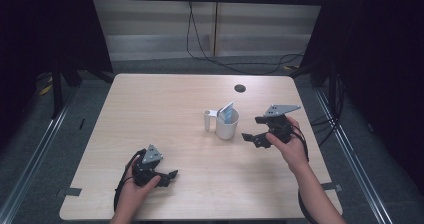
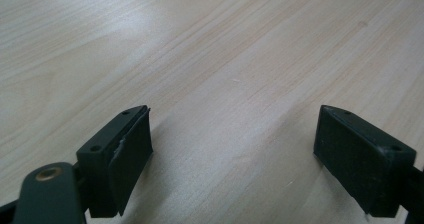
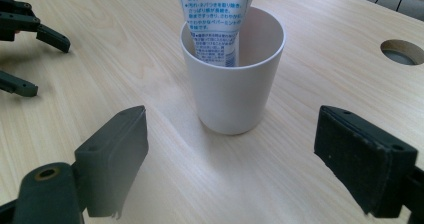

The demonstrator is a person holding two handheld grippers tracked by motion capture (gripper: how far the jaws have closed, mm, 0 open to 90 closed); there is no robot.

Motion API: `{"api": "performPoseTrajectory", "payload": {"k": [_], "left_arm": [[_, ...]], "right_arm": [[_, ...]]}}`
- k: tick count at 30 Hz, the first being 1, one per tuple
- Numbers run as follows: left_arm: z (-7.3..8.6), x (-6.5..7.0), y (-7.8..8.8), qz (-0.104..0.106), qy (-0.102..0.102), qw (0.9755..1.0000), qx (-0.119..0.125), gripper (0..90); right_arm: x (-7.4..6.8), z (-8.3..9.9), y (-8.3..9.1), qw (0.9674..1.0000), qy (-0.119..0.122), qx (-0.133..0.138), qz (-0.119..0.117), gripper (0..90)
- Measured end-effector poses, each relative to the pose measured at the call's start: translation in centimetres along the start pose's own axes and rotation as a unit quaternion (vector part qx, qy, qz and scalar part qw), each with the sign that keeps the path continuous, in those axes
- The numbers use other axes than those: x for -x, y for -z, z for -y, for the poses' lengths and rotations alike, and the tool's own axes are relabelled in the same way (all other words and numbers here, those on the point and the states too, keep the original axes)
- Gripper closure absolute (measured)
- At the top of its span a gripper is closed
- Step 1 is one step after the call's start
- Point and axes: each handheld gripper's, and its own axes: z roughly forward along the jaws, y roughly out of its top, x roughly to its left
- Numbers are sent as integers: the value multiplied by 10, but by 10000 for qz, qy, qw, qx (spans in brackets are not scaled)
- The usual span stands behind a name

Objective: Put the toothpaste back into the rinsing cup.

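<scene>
I read the step in hand as the approach of the right hand-held gripper to the white plastic cup, which stands upright on the pale wood-grain table, right of centre and nearer the far edge than the near one. A white toothpaste tube with blue print stands in the cup, leaning against its rim. Just beside the cup, on the side toward the table's left edge, stands a small white cylinder; I cannot tell from the high view whether it touches the cup.

Gripper states: the right hand-held gripper is released, its jaws spread wide with the cup centred between them but farther off, nothing held. The left hand-held gripper is likewise released and empty, resting low over bare table near the near-left corner.

Procedure, as I judge it:
1. Keep the jaws spread wider than the cup wall until both pads flank it.
2. Advance level with the table, aiming at the middle of the cup's height; a grip near the rim is likely to tip the cup.
3. Hold the approach line away from the small cylinder.
4. If the tube is the target instead, come in above the rim and clamp the tube's flat faces.
5. Close slowly; the thin cup may slide or flex.
</scene>
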Motion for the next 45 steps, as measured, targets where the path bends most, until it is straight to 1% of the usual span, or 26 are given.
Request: {"api": "performPoseTrajectory", "payload": {"k": [7, 9, 17, 21, 30, 45], "left_arm": [[0, 0, 0, 1, 2, 10000, 1, 153], [0, 0, 0, 0, 2, 10000, 2, 153], [0, 0, 0, -1, -2, 10000, -1, 153], [0, 0, 0, 0, 0, 10000, 2, 153], [0, 0, 0, 0, 4, 10000, 3, 153], [0, 0, 0, -2, 2, 10000, 3, 153]], "right_arm": [[-1, 7, 1, 10000, -28, -28, -38, 138], [-1, 10, 1, 10000, -1, -45, -34, 138], [0, 21, 3, 9999, -114, -44, -57, 139], [-1, 27, 3, 9999, -108, -46, -67, 139], [-2, 39, 5, 9998, -184, -61, -57, 139], [3, 61, 10, 9993, -347, -101, -45, 140]]}}
